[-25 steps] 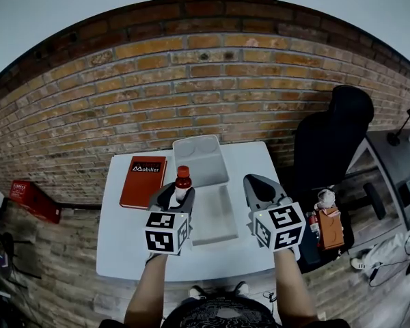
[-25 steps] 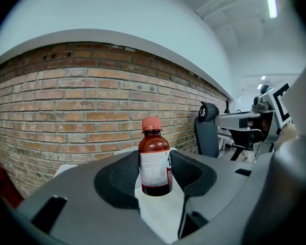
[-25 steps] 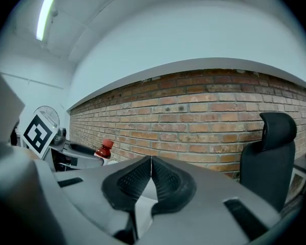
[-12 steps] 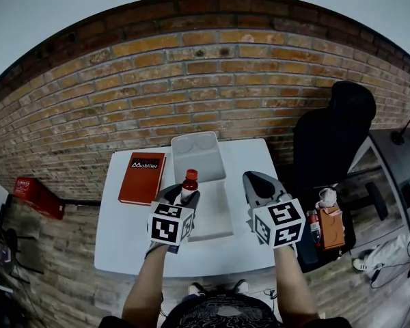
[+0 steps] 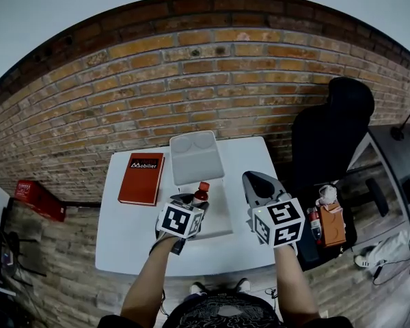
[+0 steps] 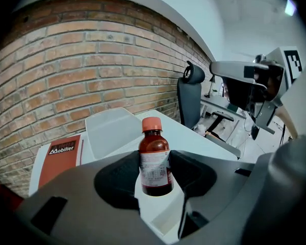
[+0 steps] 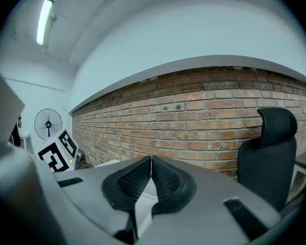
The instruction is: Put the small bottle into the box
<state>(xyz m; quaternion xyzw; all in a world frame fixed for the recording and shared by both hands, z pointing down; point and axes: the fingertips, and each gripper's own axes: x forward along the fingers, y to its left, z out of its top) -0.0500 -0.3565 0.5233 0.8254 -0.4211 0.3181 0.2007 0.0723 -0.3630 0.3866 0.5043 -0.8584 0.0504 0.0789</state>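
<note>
My left gripper [image 6: 155, 180] has its jaws set wide and clamped on the small bottle [image 6: 154, 160], one dark pad against each side of its body. The small bottle stands upright in the grip: brown, with a pale label and an orange-red cap [image 6: 152, 124] on top. In the head view it sits over the left part of the box [image 5: 222, 219], an open whitish tray with its lid [image 5: 195, 157] standing up at the far end. I can see the pale tray below and between the jaws, but I cannot tell whether the bottle's base touches it.

My right gripper [image 7: 151, 170] has its jaws pressed together with nothing between them. It hangs just to the right of the box, level with the tray's far half and clear of the bottle.

To the left of the box a red book [image 5: 143, 178] lies flat on the white table [image 5: 123, 241], close to the lid but apart from it. Behind the box runs a brick wall [image 5: 191, 87]. To the right of the box, past the table's edge, stands a black office chair [image 5: 328, 135].
</note>
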